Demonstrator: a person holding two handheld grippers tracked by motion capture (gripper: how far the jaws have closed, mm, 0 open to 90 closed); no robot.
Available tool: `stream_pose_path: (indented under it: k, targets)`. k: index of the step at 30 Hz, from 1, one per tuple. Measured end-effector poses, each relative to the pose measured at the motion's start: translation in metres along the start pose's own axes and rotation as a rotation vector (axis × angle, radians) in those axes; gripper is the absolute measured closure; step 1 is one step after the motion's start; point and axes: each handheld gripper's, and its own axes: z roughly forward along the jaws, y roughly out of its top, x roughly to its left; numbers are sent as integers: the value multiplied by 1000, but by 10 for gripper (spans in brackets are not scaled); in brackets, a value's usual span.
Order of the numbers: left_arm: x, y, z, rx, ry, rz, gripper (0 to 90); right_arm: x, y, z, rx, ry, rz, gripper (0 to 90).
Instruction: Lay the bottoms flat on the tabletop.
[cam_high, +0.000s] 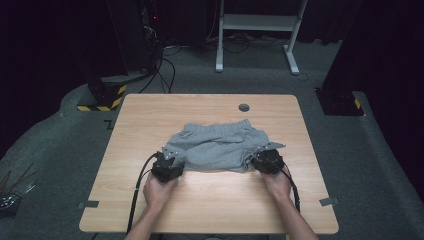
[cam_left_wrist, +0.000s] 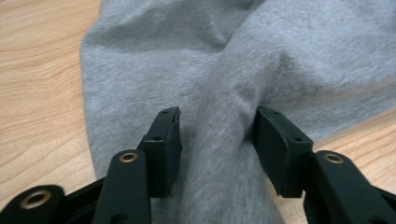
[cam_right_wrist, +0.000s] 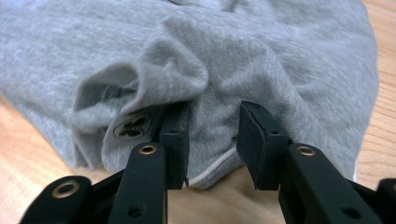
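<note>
The left gripper (cam_left_wrist: 215, 140) and right gripper (cam_right_wrist: 212, 140) both stand open around folds of the grey shorts (cam_high: 220, 147) — lifting now, the cloth could slip out.

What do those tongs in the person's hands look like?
Both are black. The left tongs carry a grey three-cornered plate on top, and a black cable trails back from each, also from the right tongs. Up close, each has two flat, blocky black fingers on arms with round brass-coloured rivets. The person's forearms are bare, with no sleeves showing.
</note>
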Motion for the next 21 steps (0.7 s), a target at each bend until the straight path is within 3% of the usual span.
stream_pose_path:
  k: [3, 10, 12, 17, 21]
  targets:
    - [0, 0, -6, -14, -14, -10, 493, -1, -1, -7, -5, 2, 27, 585]
    - [-5, -9, -27, -73, -38, -16, 487, 11, -21, -42, -122, 13, 38, 611]
    - [-7, -13, -30, -79, -53, -22, 488, 14, -22, -42, -118, 19, 27, 619]
    - [-9, -27, -35, -83, -47, -42, 490, 15, -20, -27, -89, 37, 73, 616]
    - [-11, -34, -41, -92, -36, -38, 489, 18, -18, -16, -45, 16, 55, 614]
